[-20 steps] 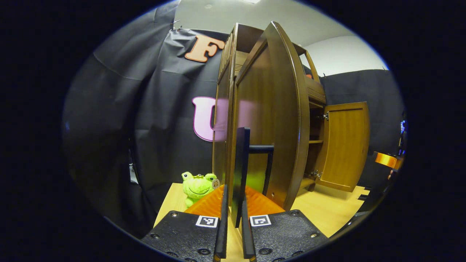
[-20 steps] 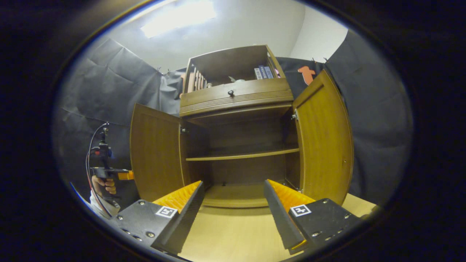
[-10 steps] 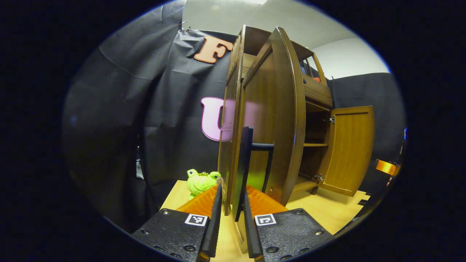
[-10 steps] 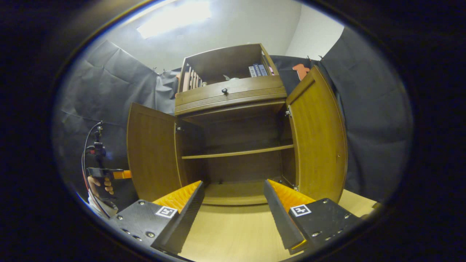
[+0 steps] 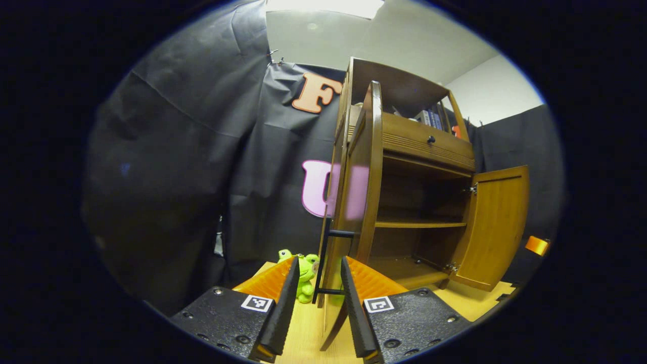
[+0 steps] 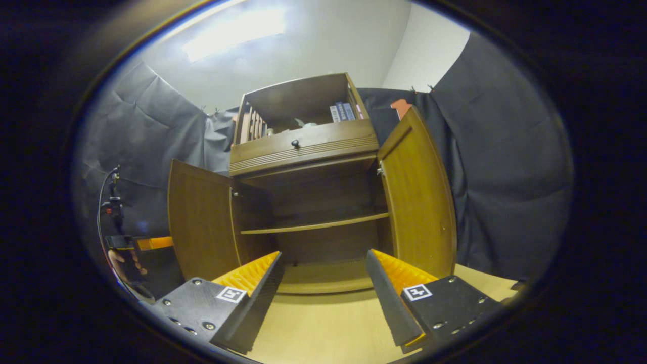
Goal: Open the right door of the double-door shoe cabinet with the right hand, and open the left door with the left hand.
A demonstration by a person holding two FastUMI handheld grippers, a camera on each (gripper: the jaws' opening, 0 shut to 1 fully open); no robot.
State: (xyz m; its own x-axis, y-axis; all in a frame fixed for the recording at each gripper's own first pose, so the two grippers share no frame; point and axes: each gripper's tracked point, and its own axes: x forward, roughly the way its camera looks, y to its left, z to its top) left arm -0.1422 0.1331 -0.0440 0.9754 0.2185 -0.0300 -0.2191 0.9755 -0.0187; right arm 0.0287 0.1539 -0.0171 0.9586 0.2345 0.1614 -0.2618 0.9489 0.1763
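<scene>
The brown wooden double-door shoe cabinet [image 6: 308,202] stands on a pale, smooth wooden tabletop [image 6: 323,328], backed by creased black cloth booth walls [image 6: 146,131] under a white ceiling [image 6: 303,45]. Its glossy left door [image 6: 199,220] and right door [image 6: 419,197] are both swung wide, showing a bare interior split by one thin horizontal shelf [image 6: 313,226]. Above the doors runs a ribbed drawer front with a small dark round knob [image 6: 294,143], and over that an open top compartment holding a few upright books [image 6: 342,111] at its right end and slatted pieces at its left.

In the left gripper view the left door [image 5: 364,177] is seen nearly edge-on, its slim black bar handle [image 5: 328,263] standing upright just ahead of the left gripper [image 5: 316,303]. That gripper's ridged fingers are parted, one on either side of the handle — released, not pressing on it. A bright green plush frog [image 5: 302,270] sits on the tabletop beside the cabinet's left wall.

The right gripper [image 6: 323,293] hangs in front of the open cabinet, its fingers spread wide apart and holding nothing. At the left edge of the right gripper view, a hand [image 6: 124,263] holds the other gripper near the left door.
</scene>
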